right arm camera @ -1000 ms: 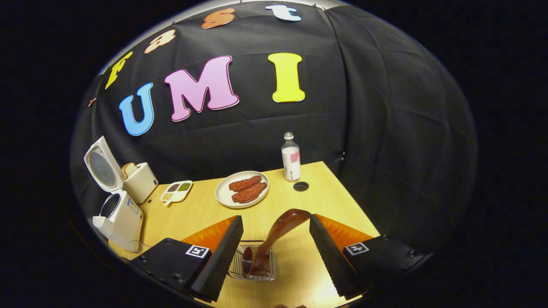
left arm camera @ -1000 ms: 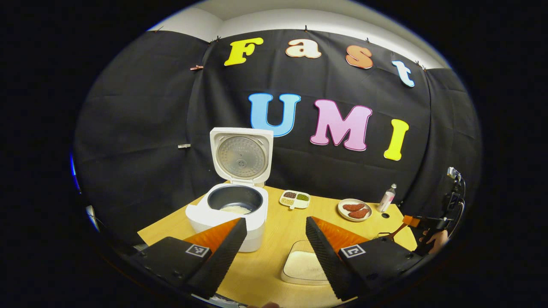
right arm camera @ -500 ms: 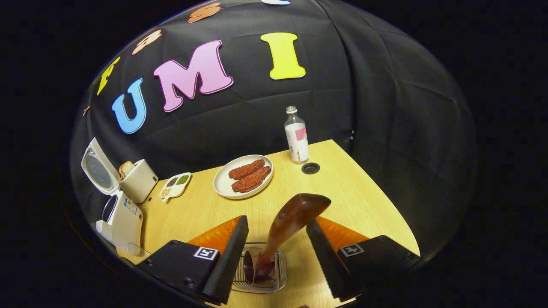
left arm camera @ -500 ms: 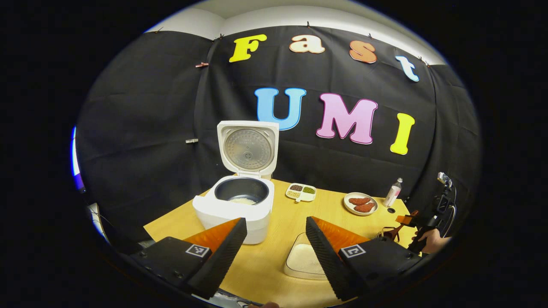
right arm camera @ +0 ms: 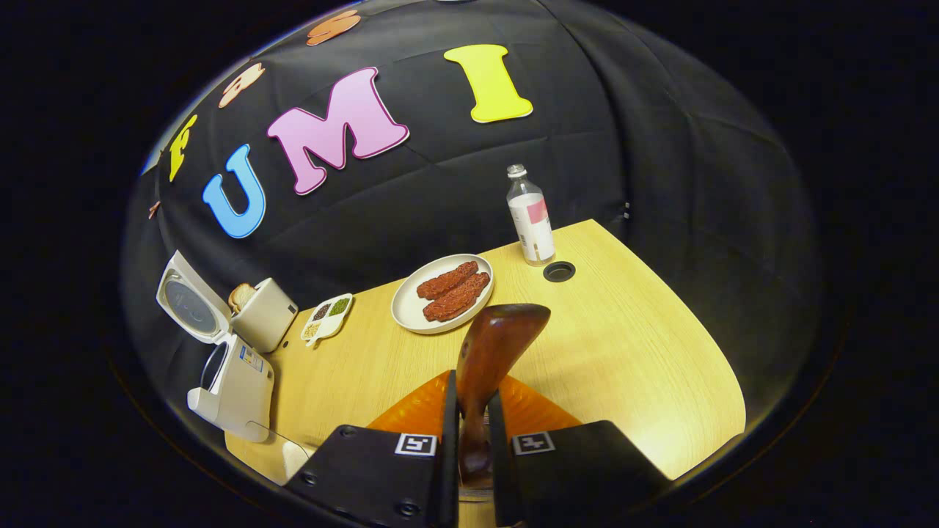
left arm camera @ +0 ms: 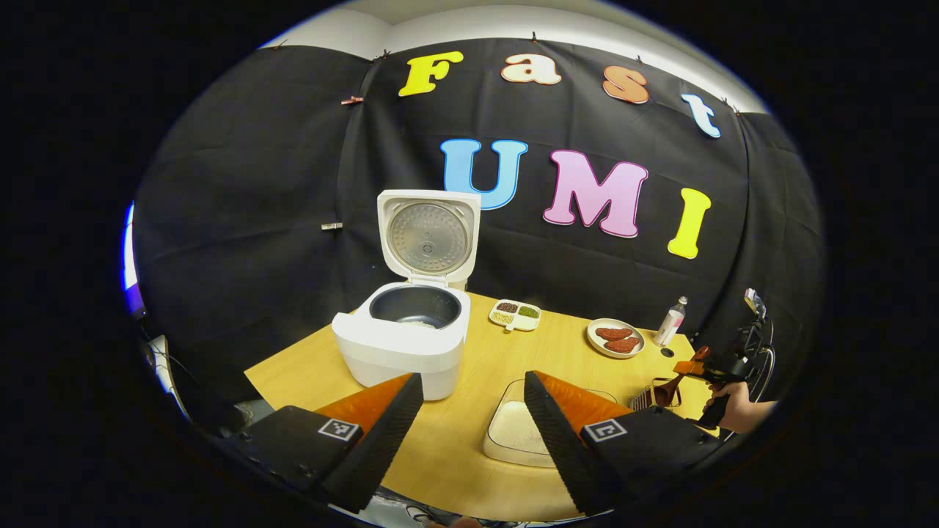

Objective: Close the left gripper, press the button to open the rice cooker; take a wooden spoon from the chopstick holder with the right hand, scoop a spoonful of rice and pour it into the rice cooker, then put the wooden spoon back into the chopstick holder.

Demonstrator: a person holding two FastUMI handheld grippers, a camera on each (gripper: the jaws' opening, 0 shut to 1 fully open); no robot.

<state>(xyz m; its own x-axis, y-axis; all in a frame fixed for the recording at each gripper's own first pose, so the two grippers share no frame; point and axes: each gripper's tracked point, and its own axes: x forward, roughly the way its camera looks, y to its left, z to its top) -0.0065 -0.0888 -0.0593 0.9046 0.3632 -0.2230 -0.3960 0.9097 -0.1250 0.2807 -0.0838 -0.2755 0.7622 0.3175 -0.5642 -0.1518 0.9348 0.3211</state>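
The white rice cooker [left arm camera: 402,345] stands with its lid [left arm camera: 429,238] up, and a little rice shows in the dark pot. My left gripper [left arm camera: 473,381] hangs open in front of it with nothing between its fingers, above a clear tub of rice [left arm camera: 513,433]. My right gripper [right arm camera: 469,400] is shut on the handle of the dark wooden spoon [right arm camera: 499,334], which sticks up between its fingers. In the left gripper view that gripper [left arm camera: 704,369], held by a hand, sits over the wire chopstick holder [left arm camera: 655,396] at the table's right end.
On the wooden table [right arm camera: 645,330] stand a plate of red pieces [right arm camera: 442,292], a bottle [right arm camera: 532,216], a divided dish of beans [right arm camera: 328,317] and a toaster with bread [right arm camera: 264,315] behind the cooker [right arm camera: 235,378]. A cable hole [right arm camera: 559,271] lies by the bottle.
My right gripper has dropped onto the spoon and shut on its handle. The left gripper stays open and has drawn back a little from the cooker.
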